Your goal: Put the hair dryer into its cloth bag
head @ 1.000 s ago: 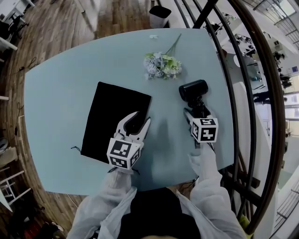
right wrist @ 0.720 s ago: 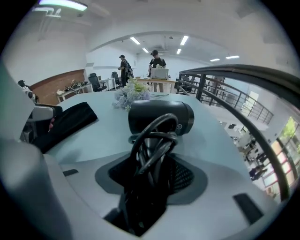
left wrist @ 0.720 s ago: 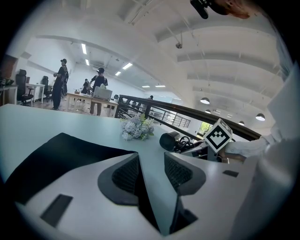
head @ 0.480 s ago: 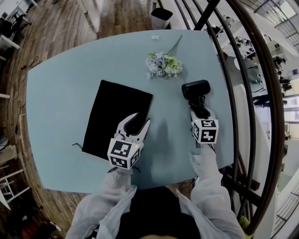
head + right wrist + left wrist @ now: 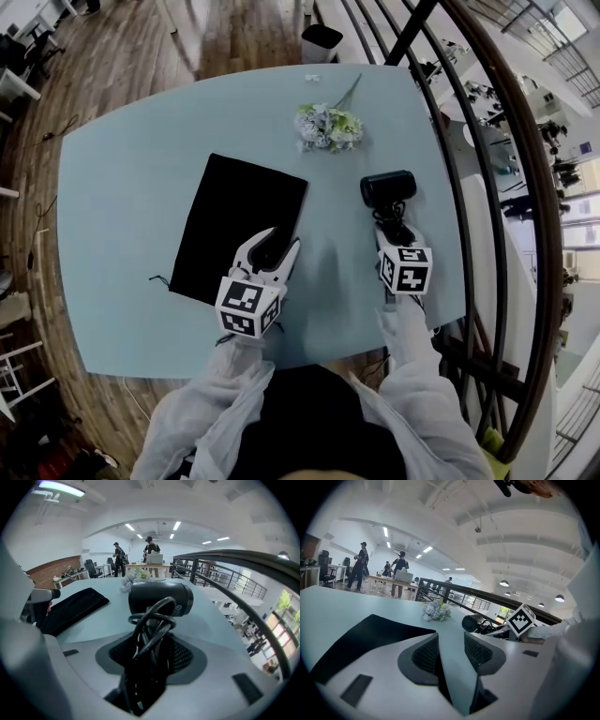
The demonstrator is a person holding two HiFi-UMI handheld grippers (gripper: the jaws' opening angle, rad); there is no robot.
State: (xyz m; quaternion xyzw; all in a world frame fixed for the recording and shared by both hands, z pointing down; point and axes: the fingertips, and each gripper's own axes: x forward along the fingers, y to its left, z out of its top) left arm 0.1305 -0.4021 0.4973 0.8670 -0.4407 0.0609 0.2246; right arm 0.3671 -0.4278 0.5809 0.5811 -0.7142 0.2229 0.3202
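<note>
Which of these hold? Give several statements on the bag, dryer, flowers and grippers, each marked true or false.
1. The bag lies flat on the table. True.
2. The dryer is inside the bag. False: it is outside, to the bag's right in the head view.
3. The left gripper grips the bag. False: its jaws stand apart, nothing between them.
4. The right gripper is shut on the dryer. True: its jaws have just been closing on the handle and wound cord.
5. The flowers lie on the bag. False: they lie on the table beyond it.
</note>
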